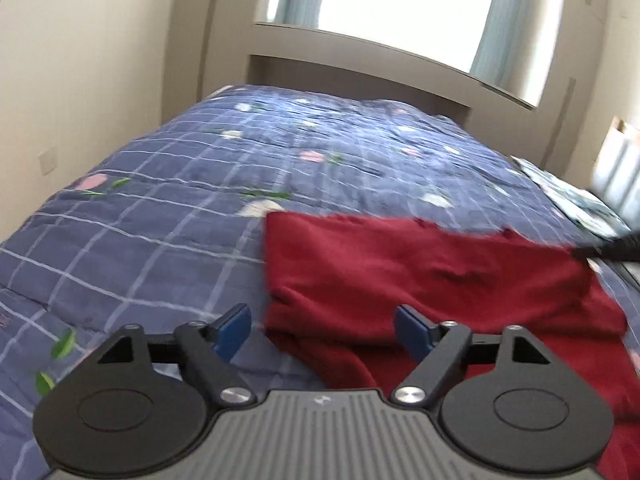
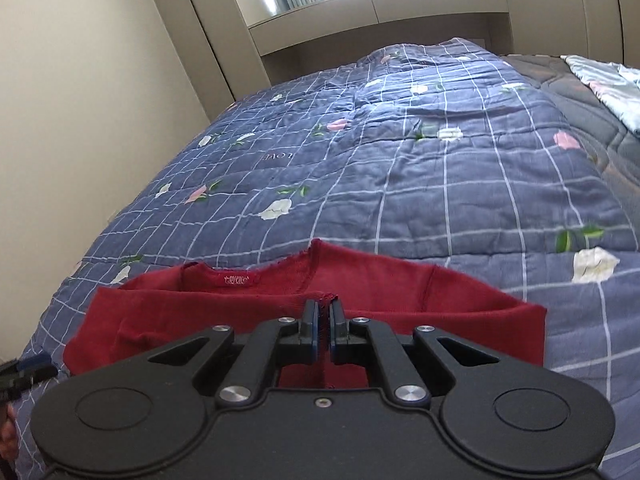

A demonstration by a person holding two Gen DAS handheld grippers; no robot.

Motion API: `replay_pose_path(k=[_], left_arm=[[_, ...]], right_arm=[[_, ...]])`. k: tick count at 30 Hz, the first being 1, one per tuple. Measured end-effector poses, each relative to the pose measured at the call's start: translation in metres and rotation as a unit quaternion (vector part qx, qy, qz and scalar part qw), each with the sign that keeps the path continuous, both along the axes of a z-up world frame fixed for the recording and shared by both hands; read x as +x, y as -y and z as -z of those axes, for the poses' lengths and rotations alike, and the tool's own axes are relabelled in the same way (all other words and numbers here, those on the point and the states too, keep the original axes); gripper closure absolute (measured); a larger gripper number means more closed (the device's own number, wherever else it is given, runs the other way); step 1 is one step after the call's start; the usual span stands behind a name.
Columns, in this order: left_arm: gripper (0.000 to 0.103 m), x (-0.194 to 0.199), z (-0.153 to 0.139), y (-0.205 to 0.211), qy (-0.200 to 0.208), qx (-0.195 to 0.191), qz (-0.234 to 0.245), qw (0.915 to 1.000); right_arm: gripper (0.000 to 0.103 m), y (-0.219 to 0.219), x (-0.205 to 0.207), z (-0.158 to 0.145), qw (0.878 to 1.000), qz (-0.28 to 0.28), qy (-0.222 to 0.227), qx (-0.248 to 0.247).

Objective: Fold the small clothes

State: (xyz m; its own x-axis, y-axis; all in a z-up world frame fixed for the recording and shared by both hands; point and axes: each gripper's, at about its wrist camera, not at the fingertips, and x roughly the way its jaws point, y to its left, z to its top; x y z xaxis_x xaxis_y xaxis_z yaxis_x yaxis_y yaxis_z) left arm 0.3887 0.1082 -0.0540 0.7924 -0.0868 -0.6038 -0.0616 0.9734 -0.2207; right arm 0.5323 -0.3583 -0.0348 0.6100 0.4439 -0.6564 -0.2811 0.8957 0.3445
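Red garment (image 2: 400, 292) lies on the quilted bed (image 2: 400, 168), partly folded. Right gripper (image 2: 324, 312): fingers pinched together on the cloth's edge near the neckline, carrying the fold. Left gripper (image 1: 322, 330): fingers wide apart, nothing held, poised over the near edge, probably for a fresh grasp.

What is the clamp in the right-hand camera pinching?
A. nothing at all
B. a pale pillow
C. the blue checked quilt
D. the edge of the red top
D: the right gripper is shut on the ribbed edge of the red top, which lies on the quilt.
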Motion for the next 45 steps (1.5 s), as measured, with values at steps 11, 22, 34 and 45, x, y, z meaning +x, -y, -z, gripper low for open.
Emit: replay_pose_path(k=[11, 22, 34, 45], left_arm=[[0.071, 0.107, 0.034, -0.054, -0.086, -0.124, -0.036, 0.9879], [0.097, 0.108, 0.024, -0.027, -0.044, -0.057, -0.015, 0.9973], [0.02, 0.04, 0.006, -0.029, 0.0, -0.046, 0.029, 0.9985], [0.062, 0.018, 0.027, 0.003, -0.006, 0.028, 0.054, 0.9981]], right_arm=[[0.098, 0.005, 0.0, 0.005, 1.0, -0.003, -0.006, 0.005], [0.098, 0.009, 0.0, 0.012, 1.0, 0.024, -0.013, -0.003], [0.058, 0.014, -0.035, 0.019, 1.0, -0.001, -0.014, 0.022], [0.075, 0.005, -0.047, 0.024, 0.999, 0.009, -0.009, 0.047]])
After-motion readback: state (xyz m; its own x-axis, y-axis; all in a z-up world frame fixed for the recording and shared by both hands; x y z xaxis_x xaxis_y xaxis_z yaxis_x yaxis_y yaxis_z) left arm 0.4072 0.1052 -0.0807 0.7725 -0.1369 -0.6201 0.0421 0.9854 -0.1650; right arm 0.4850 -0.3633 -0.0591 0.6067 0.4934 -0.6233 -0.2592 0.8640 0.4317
